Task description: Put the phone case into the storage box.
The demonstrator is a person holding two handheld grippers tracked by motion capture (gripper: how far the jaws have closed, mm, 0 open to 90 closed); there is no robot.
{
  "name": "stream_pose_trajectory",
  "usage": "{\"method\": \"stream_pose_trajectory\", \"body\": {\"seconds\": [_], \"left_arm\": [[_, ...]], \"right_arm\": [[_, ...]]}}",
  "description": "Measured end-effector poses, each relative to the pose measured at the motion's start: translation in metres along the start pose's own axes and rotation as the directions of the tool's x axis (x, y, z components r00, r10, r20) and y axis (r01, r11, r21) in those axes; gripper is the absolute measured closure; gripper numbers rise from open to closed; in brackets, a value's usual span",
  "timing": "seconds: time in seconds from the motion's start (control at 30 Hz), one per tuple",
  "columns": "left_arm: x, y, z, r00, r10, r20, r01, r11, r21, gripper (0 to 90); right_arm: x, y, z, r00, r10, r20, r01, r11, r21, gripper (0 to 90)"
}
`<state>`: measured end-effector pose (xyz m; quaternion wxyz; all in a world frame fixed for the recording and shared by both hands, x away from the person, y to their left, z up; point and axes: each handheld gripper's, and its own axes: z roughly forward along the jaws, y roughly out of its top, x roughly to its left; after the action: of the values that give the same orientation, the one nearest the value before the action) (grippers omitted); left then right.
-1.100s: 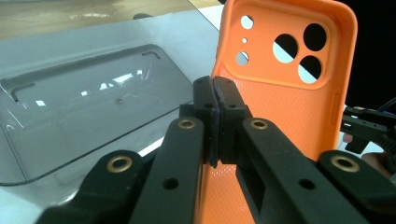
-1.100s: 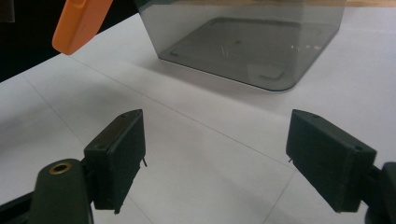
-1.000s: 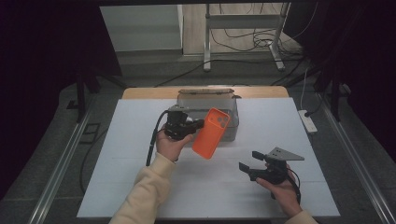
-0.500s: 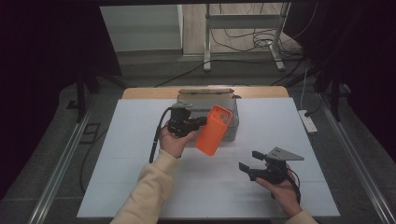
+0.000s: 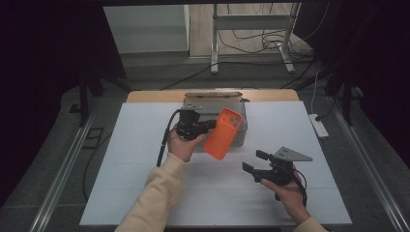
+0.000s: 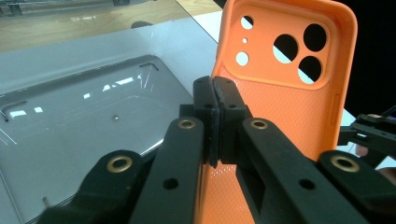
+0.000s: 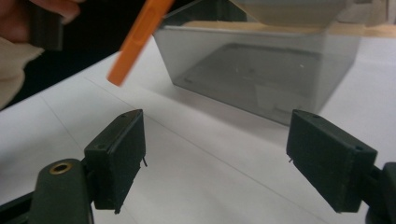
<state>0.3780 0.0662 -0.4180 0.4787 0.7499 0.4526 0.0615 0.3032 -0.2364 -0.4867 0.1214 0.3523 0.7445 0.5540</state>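
Note:
An orange phone case hangs tilted above the white table, in front of a grey see-through box. My left gripper is shut on the case's left edge. In the left gripper view the pads pinch that edge of the case, whose inner face and camera holes face the camera, with the box behind it. My right gripper is held low at the right front, open and empty. In the right gripper view its jaws stand wide apart, pointing at the box and the case.
A white sheet covers the table, with a strip of wood showing at its far edge. A white power strip lies on the floor to the right. A metal stand and cables are behind the table.

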Motion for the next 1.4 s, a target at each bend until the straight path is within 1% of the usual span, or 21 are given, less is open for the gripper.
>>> {"method": "stream_pose_trajectory", "body": {"seconds": [0.2, 0.4, 0.5, 0.6, 0.8, 0.9, 0.97, 1.17, 1.4], "left_arm": [[0.000, 0.000, 0.001, 1.0000, -0.003, -0.006, 0.003, 1.0000, 0.000, 89.0], [0.001, 0.000, 0.002, 1.0000, -0.002, -0.009, 0.002, 1.0000, 0.007, 89.0], [0.001, 0.000, 0.002, 0.9999, -0.002, -0.011, 0.002, 1.0000, 0.004, 89.0], [0.001, 0.000, 0.003, 0.9999, -0.002, -0.011, 0.002, 1.0000, 0.004, 89.0], [0.000, -0.001, 0.005, 1.0000, -0.001, -0.009, 0.001, 1.0000, 0.010, 89.0], [-0.001, 0.000, 0.004, 0.9999, -0.001, -0.010, 0.001, 1.0000, 0.009, 89.0], [-0.001, 0.000, 0.004, 0.9999, -0.002, -0.010, 0.002, 1.0000, 0.006, 89.0], [-0.002, -0.001, 0.004, 0.9999, -0.001, -0.010, 0.001, 1.0000, 0.007, 89.0], [-0.002, -0.001, 0.003, 0.9999, 0.002, -0.010, -0.002, 1.0000, 0.008, 89.0]], "right_arm": [[0.007, 0.006, 0.006, 0.9998, -0.002, -0.018, 0.002, 1.000, -0.015, 19.9], [0.010, 0.013, 0.011, 0.9996, 0.001, -0.029, -0.002, 0.999, -0.032, 20.1], [0.011, 0.017, 0.013, 0.9996, -0.002, -0.030, 0.001, 0.999, -0.040, 20.2], [0.012, 0.020, 0.015, 0.9994, 0.004, -0.034, -0.006, 0.999, -0.048, 20.4], [0.014, 0.023, 0.019, 0.9994, 0.006, -0.035, -0.008, 0.999, -0.052, 20.8], [0.016, 0.026, 0.022, 0.9994, -0.001, -0.035, -0.001, 0.999, -0.054, 21.0], [0.017, 0.027, 0.024, 0.9992, 0.008, -0.040, -0.010, 0.998, -0.056, 21.2], [0.020, 0.028, 0.030, 0.9987, 0.013, -0.050, -0.016, 0.998, -0.061, 22.0], [0.020, 0.030, 0.032, 0.9982, 0.025, -0.054, -0.029, 0.997, -0.070, 22.8]]}}
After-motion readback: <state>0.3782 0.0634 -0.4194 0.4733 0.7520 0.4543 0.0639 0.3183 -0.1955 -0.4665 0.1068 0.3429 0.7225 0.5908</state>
